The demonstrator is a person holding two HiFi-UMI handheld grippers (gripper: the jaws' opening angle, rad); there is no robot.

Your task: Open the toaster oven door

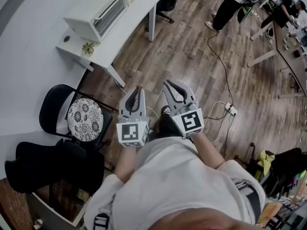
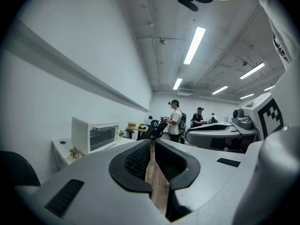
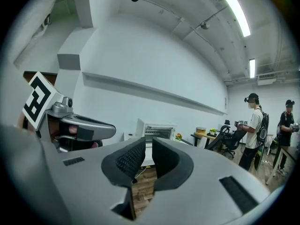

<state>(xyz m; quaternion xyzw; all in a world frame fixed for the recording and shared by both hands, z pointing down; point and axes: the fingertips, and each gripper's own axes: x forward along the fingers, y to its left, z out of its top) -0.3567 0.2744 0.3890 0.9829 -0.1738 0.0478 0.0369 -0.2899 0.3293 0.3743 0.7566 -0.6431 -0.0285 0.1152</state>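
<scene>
A: Where was the toaster oven?

B: It was on the white table by the wall. The door was shut, with the handle running along its top edge. A small plant sat at the table's near corner.

A: What could have gone wrong?

B: My read is three things.
- The right gripper was only cracked apart, a narrow gap with nothing in it. At that width the pads would butt the handle instead of straddling it.
- The oven looked light. Pulling the handle with nothing bracing the body could drag the whole oven along the table.
- The black chair stood beside the table's near leg, and a corded power strip lay on the floor by the person's feet. Both were snag hazards on the walk in.

A: And the left gripper?

B: The left gripper had its pads together at the tips and was empty. It could brace the oven, but it couldn't grab anything without opening first.

A: Where was the oven relative to the grippers?

B: It was well apart from both of them. They were held side by side in front of the person's body, pointing roughly level, with bare floor between them and the table. In the right gripper view the oven sat almost dead ahead, just past the jaw tips. In the left gripper view it sat off to the left. Nothing was in contact.
</scene>
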